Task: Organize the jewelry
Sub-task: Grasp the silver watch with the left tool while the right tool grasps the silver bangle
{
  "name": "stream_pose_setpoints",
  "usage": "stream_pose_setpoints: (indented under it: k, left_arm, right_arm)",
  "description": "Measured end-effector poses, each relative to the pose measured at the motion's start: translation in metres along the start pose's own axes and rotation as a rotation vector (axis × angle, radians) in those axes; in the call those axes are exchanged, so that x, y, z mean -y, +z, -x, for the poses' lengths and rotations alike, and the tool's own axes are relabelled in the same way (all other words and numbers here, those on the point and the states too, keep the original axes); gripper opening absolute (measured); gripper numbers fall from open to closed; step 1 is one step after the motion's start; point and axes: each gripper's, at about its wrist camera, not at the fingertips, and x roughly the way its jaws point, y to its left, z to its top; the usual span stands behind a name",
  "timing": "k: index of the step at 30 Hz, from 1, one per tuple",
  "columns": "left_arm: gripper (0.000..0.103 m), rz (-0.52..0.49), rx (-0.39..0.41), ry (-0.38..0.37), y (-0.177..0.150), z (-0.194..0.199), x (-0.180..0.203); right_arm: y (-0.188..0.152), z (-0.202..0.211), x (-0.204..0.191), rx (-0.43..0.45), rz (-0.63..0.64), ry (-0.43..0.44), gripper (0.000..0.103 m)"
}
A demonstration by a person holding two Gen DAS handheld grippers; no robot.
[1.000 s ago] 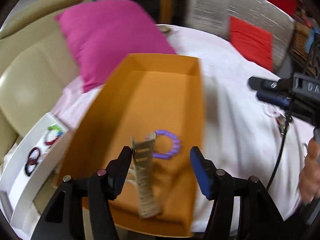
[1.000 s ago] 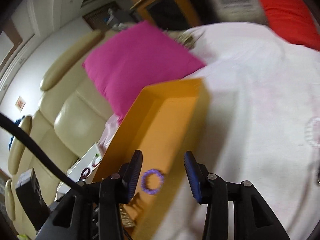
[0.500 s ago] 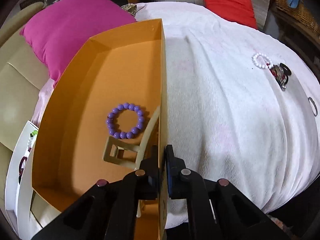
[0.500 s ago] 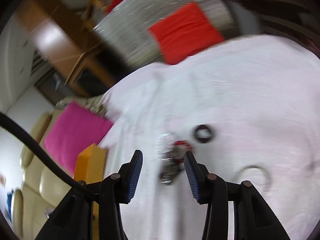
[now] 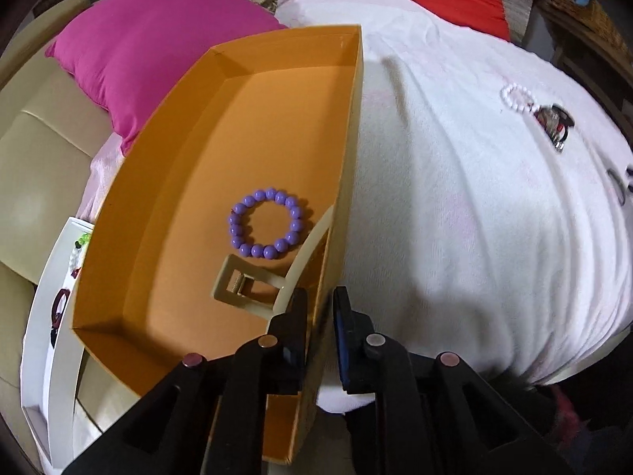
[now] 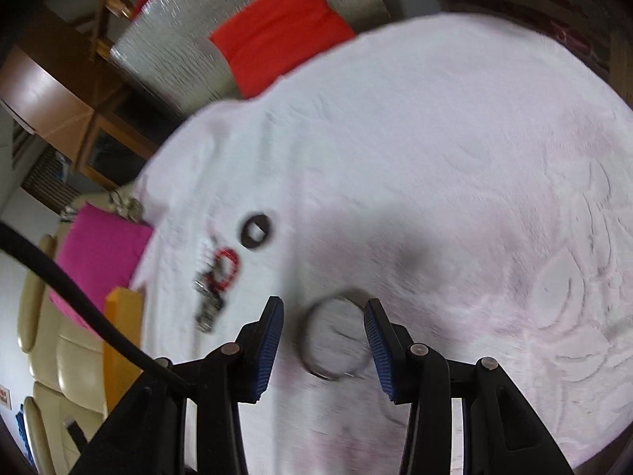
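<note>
So the right gripper is hanging wide open with nothing in it, and a thin silvery bangle is lying flat on the white blanket right between its blue-padded fingers, not touching either one as far as I can tell. It's looking like a plain metal ring, pretty blurry though. The left gripper is pinching the right wall of the orange box, jaws nearly closed on the cardboard. Inside the box a purple bead bracelet is sitting flat, just beside a beige claw hair clip leaning against that same wall.
</note>
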Motion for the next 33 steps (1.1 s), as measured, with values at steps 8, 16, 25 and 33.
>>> stream_pose_setpoints:
  k: [8,16,25,33]
  left_arm:
    - [0.044,-0.001,0.162,-0.086,0.041,0.057,0.048]
    - [0.055,-0.010,0.201,-0.267,0.109,0.029,0.140]
    - [0.055,-0.063,0.144,-0.358,0.151,-0.038,0.237]
    - [0.055,-0.084,0.082,-0.380,0.162,-0.071,0.257]
  right_arm:
    - [0.002,-0.031,0.002,-0.036,0.087,-0.076,0.022]
    - [0.004,-0.017,-0.012,0.079,0.146,-0.122,0.005]
    - [0.014,-0.011,0.004,0.095,0.021,-0.040,0.005]
    - [0.019,-0.025,-0.001,0.067,0.006,-0.024,0.005]
